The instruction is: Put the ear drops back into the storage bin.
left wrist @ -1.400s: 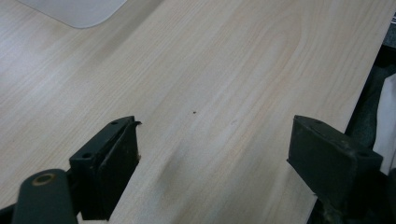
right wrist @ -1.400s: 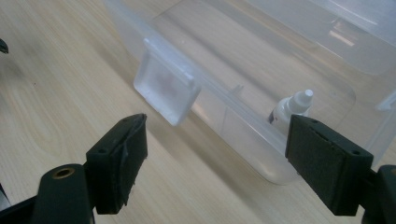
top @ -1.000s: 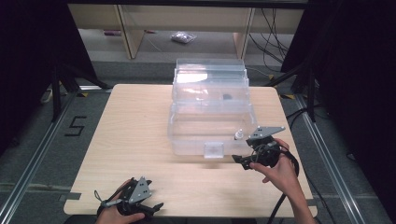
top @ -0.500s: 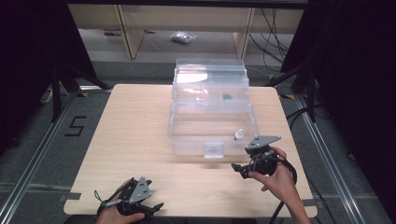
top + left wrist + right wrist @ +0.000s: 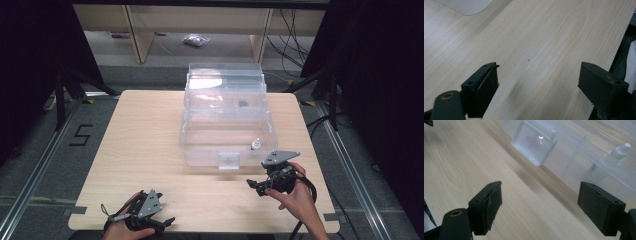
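A clear plastic box [image 5: 200, 156] with its lid raised stands in the middle of the table. A small white-capped bottle [image 5: 255, 145] stands inside it, at the front right. In the right gripper view the bottle [image 5: 621, 151] shows through the box wall, to the right of the clear front latch [image 5: 534, 143]. My right gripper [image 5: 253, 187] hovers just in front of the box's right front corner, open, with nothing between its jaws [image 5: 539, 205]. My left gripper [image 5: 165, 224] rests near the table's front edge at the left, open over bare wood [image 5: 537, 82].
A small dark object [image 5: 243, 104] lies in the back part of the box. The front latch [image 5: 229, 161] hangs down from the box's front wall. The table's front edge runs close by the left gripper. Shelves and cables stand beyond the table.
My right gripper has drawn back from the box's front right corner toward the table's front edge, leaving the bottle standing inside. The left gripper has not moved.
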Available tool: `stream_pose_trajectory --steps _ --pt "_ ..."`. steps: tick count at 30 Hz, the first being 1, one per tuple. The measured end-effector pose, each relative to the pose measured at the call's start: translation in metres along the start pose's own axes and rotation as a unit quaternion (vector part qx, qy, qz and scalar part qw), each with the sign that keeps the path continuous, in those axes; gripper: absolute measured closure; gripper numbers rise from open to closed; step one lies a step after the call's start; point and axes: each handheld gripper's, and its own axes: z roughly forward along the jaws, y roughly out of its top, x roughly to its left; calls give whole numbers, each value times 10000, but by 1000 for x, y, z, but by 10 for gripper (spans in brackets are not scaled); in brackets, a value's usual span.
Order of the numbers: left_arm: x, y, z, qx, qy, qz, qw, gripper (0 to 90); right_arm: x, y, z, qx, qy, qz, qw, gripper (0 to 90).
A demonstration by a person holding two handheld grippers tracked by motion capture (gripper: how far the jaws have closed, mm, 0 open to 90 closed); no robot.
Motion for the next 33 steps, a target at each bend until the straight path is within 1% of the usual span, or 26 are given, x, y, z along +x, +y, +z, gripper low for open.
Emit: stream_pose_trajectory --steps 1,2,4,6,7,9,10,11,12,13,16,17,18,19,20,22,23,25,26,27,28,29,30,31,32,33 --pt "0 0 0 -17 -11 -17 10000 156 0 0 -1 84 24 3 10000 205" --pt "0 0 0 -3 5 -4 10000 156 1 -1 1 -28 -21 -32 10000 206" --pt "0 0 0 -5 6 -2 10000 156 2 -1 0 73 19 -47 10000 207" --pt "0 0 0 -6 7 -4 10000 156 4 -3 2 -3 -6 -60 10000 207" --pt "0 0 0 -3 4 -5 10000 157 4 -3 2 57 29 -62 10000 207" --pt "0 0 0 -5 7 -6 10000 156 7 -5 3 61 49 -5 10000 207" --pt "0 0 0 -8 7 -4 10000 156 7 -5 4 61 34 -79 9999 207" --pt "0 0 0 -5 6 -3 10000 156 7 -6 5 9 18 -69 10000 207" --pt "0 0 0 0 -3 -1 10000 156 8 -7 5 94 59 -54 9999 207" --pt "0 0 0 -5 -4 -2 10000 156 9 -8 6 32 40 -34 10000 207" --pt "0 0 0 -5 8 -2 10000 156 11 -11 8 31 40 -33 10000 207" --pt "0 0 0 -5 10 0 10000 156 9 -12 9 54 103 -169 9998 207" --pt "0 0 0 -6 8 1 10000 156 11 -14 9 23 81 -121 9999 207" --pt "0 0 0 -4 6 -3 10000 156 12 -15 9 80 79 -48 9999 207" --pt "0 0 0 -2 8 -3 10000 156 12 -16 10 52 76 -77 9999 207" --pt "0 0 1 -20 6 -9 10000 156 13 -20 11 71 109 -31 9999 207" --pt "-1 0 1 -37 5 -15 10000 156 12 -21 11 121 144 -49 9998 207" --pt "-1 0 1 -38 1 -19 10000 156 13 -24 13 44 157 -89 9998 206" --pt "-1 -1 1 -42 -16 -89 10000 156 13 -26 13 58 128 -55 9999 206" --pt "-1 -1 1 -21 -14 -94 10000 156 14 -28 12 130 151 -33 9998 206" --pt "-1 0 1 6 19 -80 10000 156 15 -30 14 66 147 28 9999 206" --pt "-1 0 1 -4 -9 -87 10000 156 16 -31 13 193 175 96 9996 206" --pt "-1 -1 2 -26 -7 -94 10000 156 17 -33 14 127 175 108 9997 206" --pt "-1 -1 2 -34 -18 -92 10000 156 17 -34 13 161 198 176 9995 206" --pt "-1 -1 2 -24 -10 -92 10000 157 17 -36 14 89 211 119 9997 205" --pt "-1 -1 2 -39 -20 -96 9999 156 18 -38 15 85 170 137 9997 204"
